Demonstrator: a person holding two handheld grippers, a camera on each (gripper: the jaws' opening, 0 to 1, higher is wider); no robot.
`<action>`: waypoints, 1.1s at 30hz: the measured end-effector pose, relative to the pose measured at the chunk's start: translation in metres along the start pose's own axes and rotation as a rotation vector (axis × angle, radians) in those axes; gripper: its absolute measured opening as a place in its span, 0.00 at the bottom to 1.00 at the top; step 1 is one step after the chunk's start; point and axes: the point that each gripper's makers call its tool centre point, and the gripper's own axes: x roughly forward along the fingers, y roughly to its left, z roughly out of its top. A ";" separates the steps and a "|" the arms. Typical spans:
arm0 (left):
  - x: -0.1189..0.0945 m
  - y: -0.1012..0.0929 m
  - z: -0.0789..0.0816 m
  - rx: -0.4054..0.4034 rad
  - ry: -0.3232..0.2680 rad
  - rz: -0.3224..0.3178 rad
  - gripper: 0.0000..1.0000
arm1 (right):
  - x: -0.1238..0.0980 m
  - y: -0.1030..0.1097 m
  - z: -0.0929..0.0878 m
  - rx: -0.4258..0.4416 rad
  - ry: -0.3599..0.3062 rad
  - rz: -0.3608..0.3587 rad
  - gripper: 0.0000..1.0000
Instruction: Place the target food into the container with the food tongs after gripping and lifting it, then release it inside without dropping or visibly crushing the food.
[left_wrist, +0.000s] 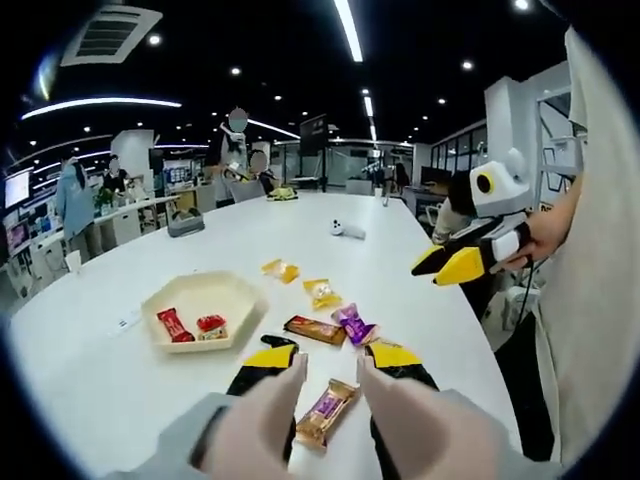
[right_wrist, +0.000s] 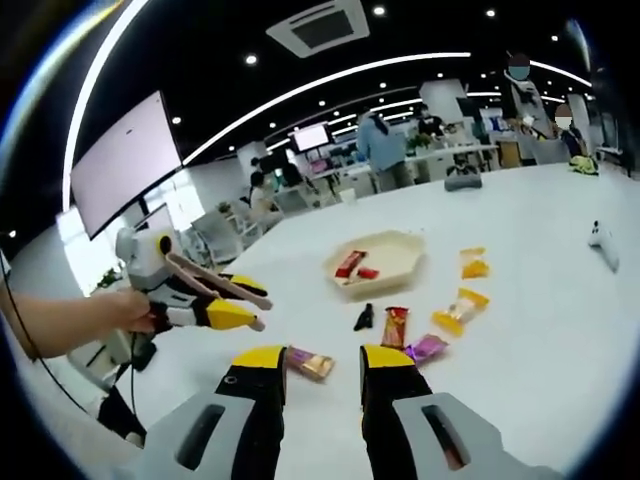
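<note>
Two tong arms (left_wrist: 330, 400) flank wrapped candy (left_wrist: 326, 411), lengthwise.

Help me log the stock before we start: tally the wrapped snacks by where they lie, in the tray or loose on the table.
In the tray: 2, both red
Loose on the table, yellow: 2
Loose, brown: 1
Loose, purple: 1
Loose, purple and gold: 1
Total: 7

Opposed views over shared tray (left_wrist: 200, 300) (near)

open-plan office, strip ceiling lights (left_wrist: 349, 28), wall screens (right_wrist: 125, 160), long white table (left_wrist: 300, 225), standing people (right_wrist: 385, 150)
</note>
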 end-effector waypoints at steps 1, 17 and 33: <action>0.000 0.000 0.000 -0.002 -0.003 0.000 0.25 | 0.000 0.000 0.000 -0.003 0.001 0.000 0.28; 0.002 -0.006 -0.013 0.012 0.027 -0.069 0.25 | 0.012 0.006 0.003 -0.022 0.021 0.015 0.28; 0.007 -0.004 -0.022 0.022 0.052 -0.086 0.25 | 0.015 0.012 0.003 -0.039 0.031 0.031 0.28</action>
